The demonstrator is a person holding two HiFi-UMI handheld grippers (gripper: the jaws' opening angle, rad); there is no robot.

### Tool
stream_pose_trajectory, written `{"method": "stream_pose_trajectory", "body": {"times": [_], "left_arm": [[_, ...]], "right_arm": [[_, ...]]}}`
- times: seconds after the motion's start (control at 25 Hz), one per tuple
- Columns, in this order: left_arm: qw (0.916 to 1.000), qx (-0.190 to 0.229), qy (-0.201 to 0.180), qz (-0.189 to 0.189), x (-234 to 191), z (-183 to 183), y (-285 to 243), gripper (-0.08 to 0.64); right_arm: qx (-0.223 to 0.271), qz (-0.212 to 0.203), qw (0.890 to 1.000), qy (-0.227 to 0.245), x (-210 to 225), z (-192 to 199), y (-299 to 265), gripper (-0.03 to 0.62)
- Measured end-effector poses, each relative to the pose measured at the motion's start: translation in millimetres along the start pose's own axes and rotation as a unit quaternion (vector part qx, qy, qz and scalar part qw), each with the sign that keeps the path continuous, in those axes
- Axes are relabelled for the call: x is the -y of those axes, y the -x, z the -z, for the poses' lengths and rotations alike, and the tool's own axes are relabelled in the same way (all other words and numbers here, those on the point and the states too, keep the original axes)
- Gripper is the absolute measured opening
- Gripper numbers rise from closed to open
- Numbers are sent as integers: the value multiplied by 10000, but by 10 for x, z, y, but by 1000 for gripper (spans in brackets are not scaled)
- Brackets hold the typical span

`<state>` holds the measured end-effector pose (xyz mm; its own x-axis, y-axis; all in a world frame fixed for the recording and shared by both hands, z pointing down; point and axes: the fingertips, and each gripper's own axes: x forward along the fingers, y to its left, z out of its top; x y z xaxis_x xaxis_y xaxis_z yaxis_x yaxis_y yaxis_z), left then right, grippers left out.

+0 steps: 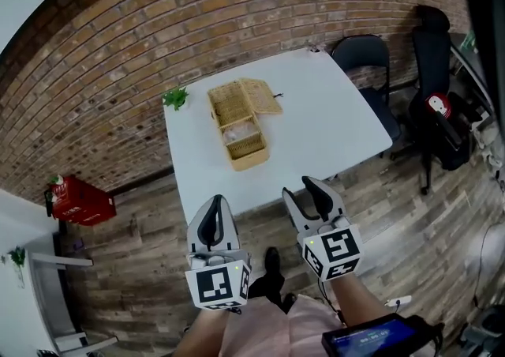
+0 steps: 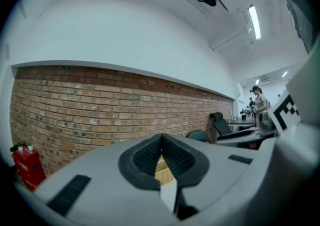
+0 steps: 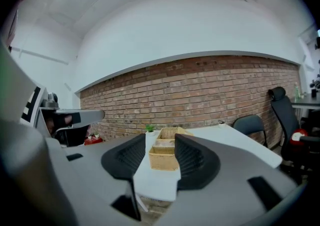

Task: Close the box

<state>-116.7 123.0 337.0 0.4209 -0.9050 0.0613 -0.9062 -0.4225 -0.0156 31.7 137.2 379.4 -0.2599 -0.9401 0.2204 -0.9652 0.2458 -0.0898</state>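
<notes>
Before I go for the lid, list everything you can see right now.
Table: one, white, centre.
Wicker box: one, tan, on the table, lid folded open.
Plant: one, green, table's far left corner.
Chairs: two, black, right of the table.
Fire extinguisher: one, red, floor at left by the brick wall.
Screen device: one, dark, bottom right by the person.
Left gripper: grey, low left, jaws together, empty.
Right gripper: grey, low right, jaws apart, empty.
</notes>
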Motion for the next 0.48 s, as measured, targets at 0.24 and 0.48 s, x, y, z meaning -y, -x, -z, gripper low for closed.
{"method": "stream_pose_trajectory", "body": {"times": [0.24, 0.48], "left_arm": [[9997, 250, -54, 52, -258, -242, -557, 11], [9994, 334, -80, 93, -371, -328, -847, 11]], "right_arm": [[204, 118, 9997, 58, 196, -330, -500, 184], [336, 209, 9992, 110, 329, -542, -751, 181]]}}
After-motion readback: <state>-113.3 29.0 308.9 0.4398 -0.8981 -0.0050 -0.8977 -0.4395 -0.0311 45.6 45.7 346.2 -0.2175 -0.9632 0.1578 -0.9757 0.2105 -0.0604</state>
